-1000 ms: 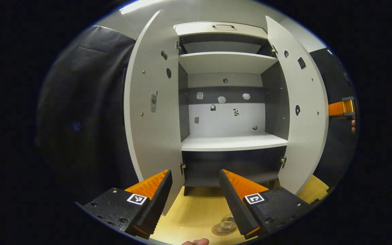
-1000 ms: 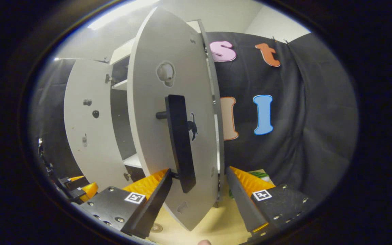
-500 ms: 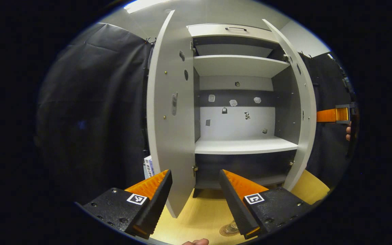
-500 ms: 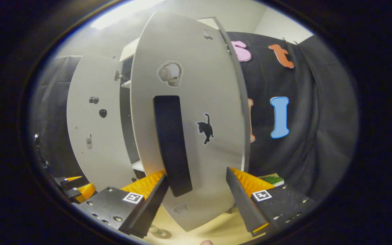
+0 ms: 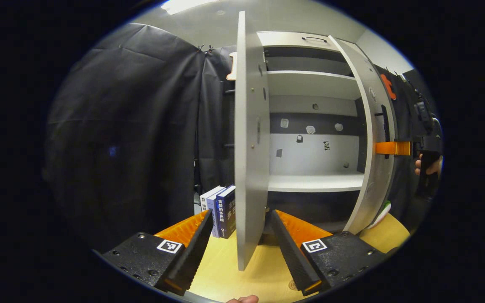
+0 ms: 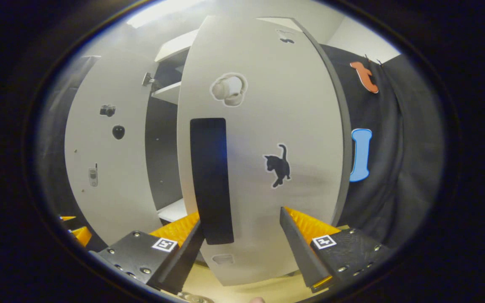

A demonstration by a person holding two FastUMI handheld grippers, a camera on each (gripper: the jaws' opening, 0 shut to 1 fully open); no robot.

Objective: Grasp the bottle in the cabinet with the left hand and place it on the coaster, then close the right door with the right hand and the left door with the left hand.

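The grey cabinet [image 5: 314, 183] stands with bare shelves. Its left door [image 5: 246, 168] is edge-on in the left gripper view, right between the fingers of my open left gripper [image 5: 240, 212]. The right door [image 6: 263, 126] is swung partway shut. My open right gripper [image 6: 241, 213] is close against that door's front, with the black handle [image 6: 211, 181] at the left finger. In the left gripper view the right gripper's orange finger [image 5: 392, 148] rests against the right door [image 5: 373, 126]. A sliver of the coaster [image 5: 293, 285] peeks out beside my left gripper's right finger, and the bottle is hidden.
Several books [image 5: 219, 210] stand on the wooden table [image 5: 263, 273] left of the cabinet. Black cloth hangs behind and on both sides. A hand [image 5: 425, 166] holds the right gripper at the far right. A green and white object [image 5: 383, 210] lies beyond the right door.
The right door has swung further toward shut with the right gripper against it. My left gripper has moved left, so the left door is now edge-on and the bottle has slipped out of sight.
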